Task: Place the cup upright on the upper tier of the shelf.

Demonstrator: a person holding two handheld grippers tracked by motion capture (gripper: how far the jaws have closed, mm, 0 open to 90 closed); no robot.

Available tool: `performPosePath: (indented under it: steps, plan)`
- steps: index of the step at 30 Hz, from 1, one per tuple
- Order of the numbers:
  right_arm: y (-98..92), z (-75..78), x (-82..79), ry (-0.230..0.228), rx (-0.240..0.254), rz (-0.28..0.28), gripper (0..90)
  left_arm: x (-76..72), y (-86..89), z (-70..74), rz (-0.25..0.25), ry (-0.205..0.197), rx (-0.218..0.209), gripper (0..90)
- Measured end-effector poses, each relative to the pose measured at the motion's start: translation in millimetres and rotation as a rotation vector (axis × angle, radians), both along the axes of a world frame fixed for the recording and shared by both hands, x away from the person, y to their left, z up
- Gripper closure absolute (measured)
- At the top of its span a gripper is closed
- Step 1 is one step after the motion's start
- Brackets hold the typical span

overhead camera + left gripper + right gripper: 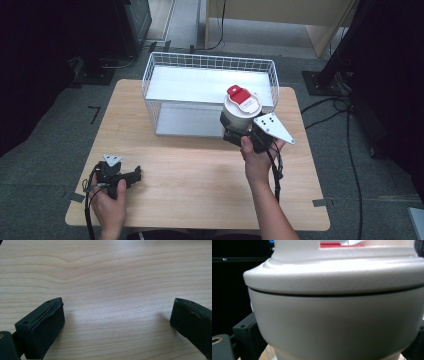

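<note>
The right gripper point(239, 136) has its fingers clamped round the white canister point(239, 111), held at the wire basket's point(150, 75) front corner; lowering it inside seems next. The left gripper point(131, 175) rests wide open, empty, on the surface point(190, 170).

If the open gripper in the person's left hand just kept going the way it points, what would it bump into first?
Probably nothing soon: the left gripper points right along the bare wooden table. Its own view suggests it tilts down, so it may scrape the tabletop first.

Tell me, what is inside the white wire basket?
The wire basket shows a bare white floor in the high view. The white container with the red lid, held by the right tool, covers the basket's front right corner, so that part is hidden.
</note>
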State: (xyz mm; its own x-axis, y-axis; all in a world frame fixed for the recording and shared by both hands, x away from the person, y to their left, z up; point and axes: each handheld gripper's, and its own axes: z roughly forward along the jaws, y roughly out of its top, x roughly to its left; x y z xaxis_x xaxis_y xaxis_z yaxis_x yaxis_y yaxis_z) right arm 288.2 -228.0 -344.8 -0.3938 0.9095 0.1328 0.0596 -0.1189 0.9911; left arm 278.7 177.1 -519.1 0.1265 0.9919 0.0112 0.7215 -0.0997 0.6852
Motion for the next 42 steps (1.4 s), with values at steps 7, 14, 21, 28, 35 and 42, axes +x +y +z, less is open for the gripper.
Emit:
performPosePath:
  steps: [7, 14, 21, 28, 35, 42]
  plan:
    - [7.4, 19.3, 13.0, -0.031, -0.007, -0.003, 4.1, 0.0, 0.0, 0.0, 0.001, 0.0, 0.0, 0.0]
    - [15.9, 33.0, 30.9, -0.036, -0.016, -0.005, 4.1, 0.0, -0.2, -0.1, 0.002, -0.002, -0.001, 0.0]
    - [21.1, 43.9, 50.0, -0.036, -0.019, -0.02, 4.1, 0.0, -0.2, -0.1, 0.002, -0.002, -0.002, 0.0]
    - [26.7, 49.9, 74.0, -0.032, -0.04, -0.045, 4.1, 0.0, -0.2, -0.1, 0.002, -0.002, -0.001, 0.0]
    - [35.5, 47.4, 100.6, -0.013, -0.048, -0.054, 4.1, 0.0, -0.2, -0.1, 0.002, -0.002, -0.002, 0.0]
    - [39.6, 41.6, 123.3, 0.012, -0.032, -0.076, 4.1, 0.0, -0.1, -0.1, 0.0, -0.001, 0.0, 0.0]
